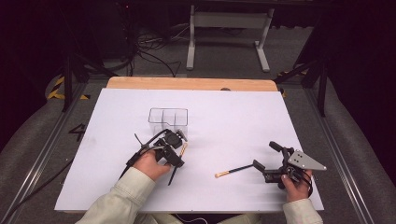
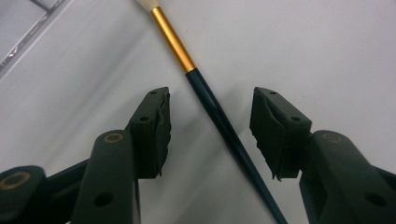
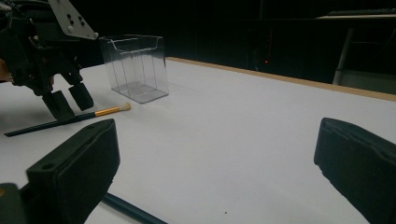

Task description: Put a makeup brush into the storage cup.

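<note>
A thin brush (image 2: 219, 123) with a dark handle, gold ferrule and pale bristles lies on the white table. My left gripper (image 2: 211, 95) is open and straddles its handle just below the ferrule, with both pads apart from it. From above, this gripper (image 1: 179, 156) sits just in front of the clear box. A second brush (image 1: 233, 170) lies to the right, its pale tip pointing left. My right gripper (image 1: 266, 155) is open at that brush's handle end; the handle (image 3: 135, 212) runs under its left jaw. The right gripper (image 3: 217, 135) holds nothing.
A clear plastic compartment box (image 1: 168, 117) stands upright and empty behind the left gripper, also seen as the clear box (image 3: 137, 67). A wooden table edge (image 1: 191, 84) runs along the back. Beyond the table are cables and a white stand (image 1: 229, 28) on the floor.
</note>
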`<state>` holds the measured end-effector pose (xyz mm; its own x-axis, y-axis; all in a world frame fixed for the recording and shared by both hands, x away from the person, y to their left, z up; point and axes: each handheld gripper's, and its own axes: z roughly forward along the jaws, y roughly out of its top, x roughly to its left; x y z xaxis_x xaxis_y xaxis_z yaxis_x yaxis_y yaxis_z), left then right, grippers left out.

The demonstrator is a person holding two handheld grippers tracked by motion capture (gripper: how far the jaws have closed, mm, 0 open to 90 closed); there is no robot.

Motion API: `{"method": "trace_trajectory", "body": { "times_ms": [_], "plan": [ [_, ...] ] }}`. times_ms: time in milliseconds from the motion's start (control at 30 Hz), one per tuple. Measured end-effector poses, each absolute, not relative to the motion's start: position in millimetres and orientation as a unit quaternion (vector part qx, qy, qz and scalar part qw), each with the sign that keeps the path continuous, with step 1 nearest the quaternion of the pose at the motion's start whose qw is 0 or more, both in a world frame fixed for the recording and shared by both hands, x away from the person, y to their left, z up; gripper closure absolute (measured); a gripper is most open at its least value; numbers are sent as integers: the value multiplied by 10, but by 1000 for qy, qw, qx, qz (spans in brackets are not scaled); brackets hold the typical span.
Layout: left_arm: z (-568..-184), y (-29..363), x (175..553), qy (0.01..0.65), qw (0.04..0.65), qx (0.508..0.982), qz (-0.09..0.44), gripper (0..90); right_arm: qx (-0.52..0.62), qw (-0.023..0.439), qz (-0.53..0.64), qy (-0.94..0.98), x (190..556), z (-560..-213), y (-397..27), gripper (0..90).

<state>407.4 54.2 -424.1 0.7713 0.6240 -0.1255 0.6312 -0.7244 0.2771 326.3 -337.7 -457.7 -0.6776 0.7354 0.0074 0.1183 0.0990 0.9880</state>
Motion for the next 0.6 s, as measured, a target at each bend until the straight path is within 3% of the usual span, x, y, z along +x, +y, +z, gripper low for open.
{"method": "trace_trajectory", "body": {
  "times_ms": [433, 600],
  "plan": [
    [-4248, 493, 4082, 349, 135, 927, -4, 622, 306, 258, 597, 695, 3265, -4578, -3377, 8],
    [-4239, 472, 4054, 356, 119, 927, -8, 723, 306, 258, 597, 696, 3264, -4577, -3376, 9]
  ]
}}
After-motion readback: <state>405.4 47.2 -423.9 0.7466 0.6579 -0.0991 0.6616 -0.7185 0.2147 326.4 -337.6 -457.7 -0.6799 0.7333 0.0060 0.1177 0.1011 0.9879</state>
